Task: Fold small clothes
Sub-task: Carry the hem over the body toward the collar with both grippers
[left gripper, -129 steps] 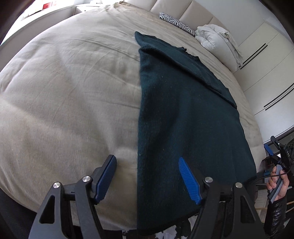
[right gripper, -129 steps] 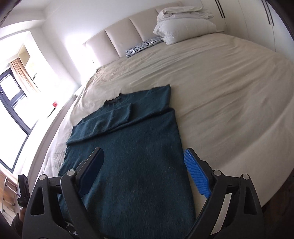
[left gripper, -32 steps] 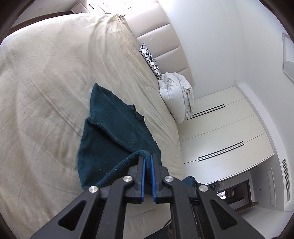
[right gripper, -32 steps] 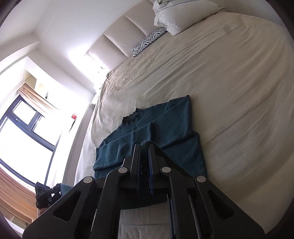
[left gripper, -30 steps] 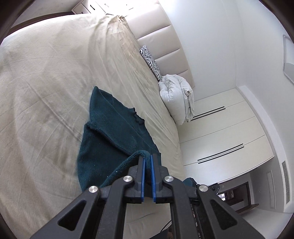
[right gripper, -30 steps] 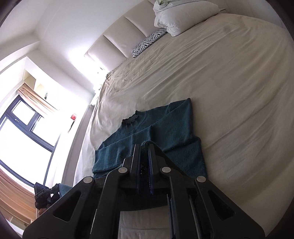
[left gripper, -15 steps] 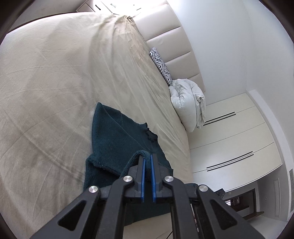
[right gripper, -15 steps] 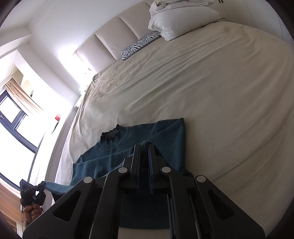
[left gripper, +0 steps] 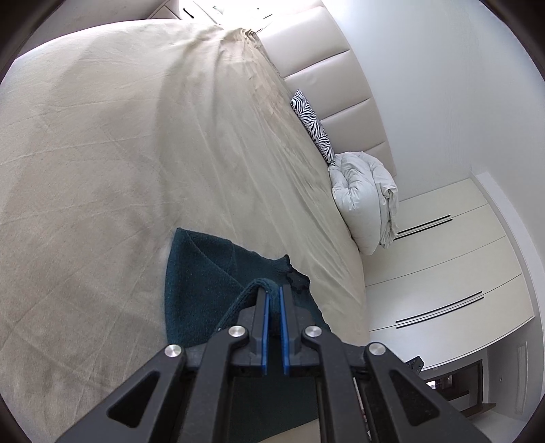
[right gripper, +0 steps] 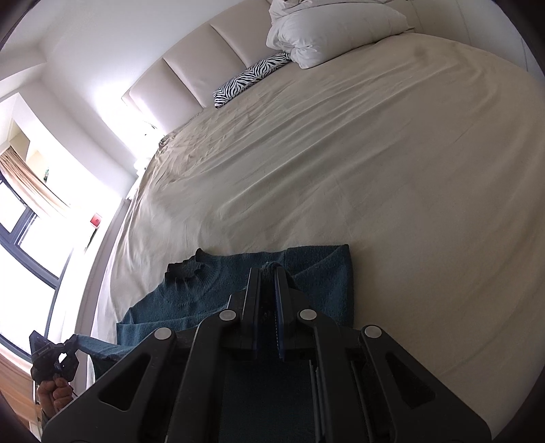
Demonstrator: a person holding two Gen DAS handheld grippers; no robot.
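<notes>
I see the dark teal sweater lying on the beige bed sheet, near the foot edge of the bed and well apart from the headboard. Its ribbed collar points toward the headboard.

My left gripper has its jaws pressed together, and they pinch a folded edge of the sweater; the knit comes out just above the blue pads and hangs down to the left of them. My right gripper is the same: its jaws are closed on a small bunch of the sweater's edge, which sticks out between the tips. Under both grippers the lifted cloth stands over the part of the sweater that lies flat on the sheet.

In the right wrist view I see also the left gripper at the lower left, held by a hand, with a strip of the sweater stretched from it toward the bed.

Against the headboard lie a zebra-pattern pillow and a white bundled duvet, both far from the sweater.
</notes>
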